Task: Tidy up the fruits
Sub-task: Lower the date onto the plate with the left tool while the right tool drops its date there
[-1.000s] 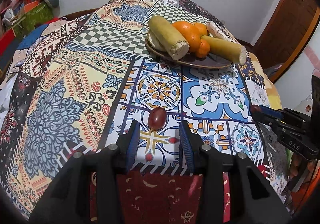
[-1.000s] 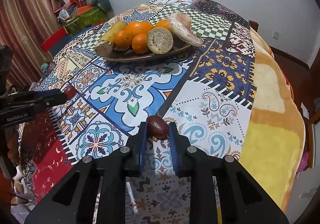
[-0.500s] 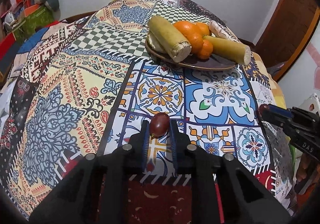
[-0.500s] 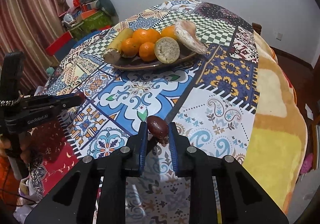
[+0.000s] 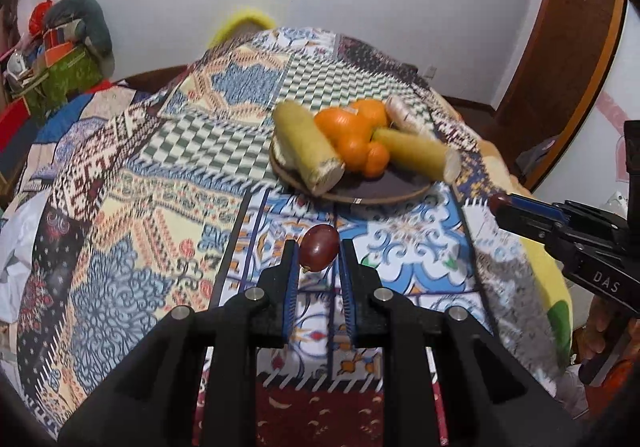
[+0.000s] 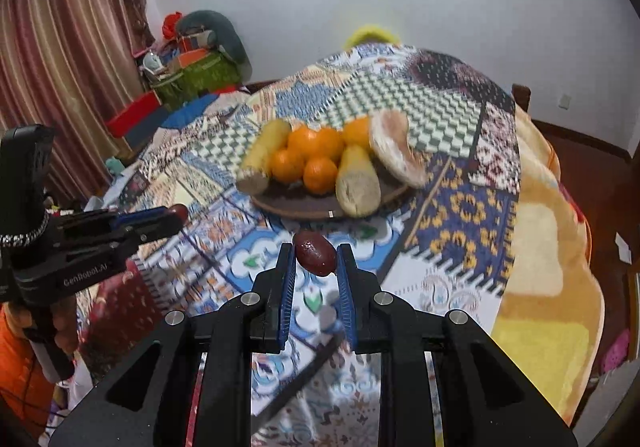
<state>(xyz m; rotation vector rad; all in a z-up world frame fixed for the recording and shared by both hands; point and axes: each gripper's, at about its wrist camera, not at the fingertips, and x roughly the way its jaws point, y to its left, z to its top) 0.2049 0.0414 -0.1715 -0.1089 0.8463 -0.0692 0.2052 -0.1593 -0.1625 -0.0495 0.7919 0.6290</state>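
My left gripper (image 5: 318, 247) is shut on a small dark red fruit (image 5: 319, 252), held above the patterned tablecloth. My right gripper (image 6: 315, 252) is shut on a second dark red fruit (image 6: 315, 252), also lifted off the cloth. Beyond both sits a dark plate (image 5: 384, 189) (image 6: 296, 203) with several oranges (image 5: 352, 131) (image 6: 308, 155) and yellow cut pieces (image 5: 308, 149). The right gripper (image 5: 498, 203) shows at the right of the left wrist view. At the left of the right wrist view, the left gripper (image 6: 178, 212) shows side-on.
The patterned tablecloth (image 5: 160, 187) covers the whole table. A yellow blanket (image 6: 548, 247) hangs over its right side. Bags and clutter (image 6: 192, 63) stand by the curtain at the back left. A wooden door (image 5: 568, 59) is at the right, and a person's hand (image 6: 60, 331) holds the left tool.
The left jaws closed on the red fruit that lay on the cloth. Both grippers then rose with their fruits, and the plate now looks lower and farther below them.
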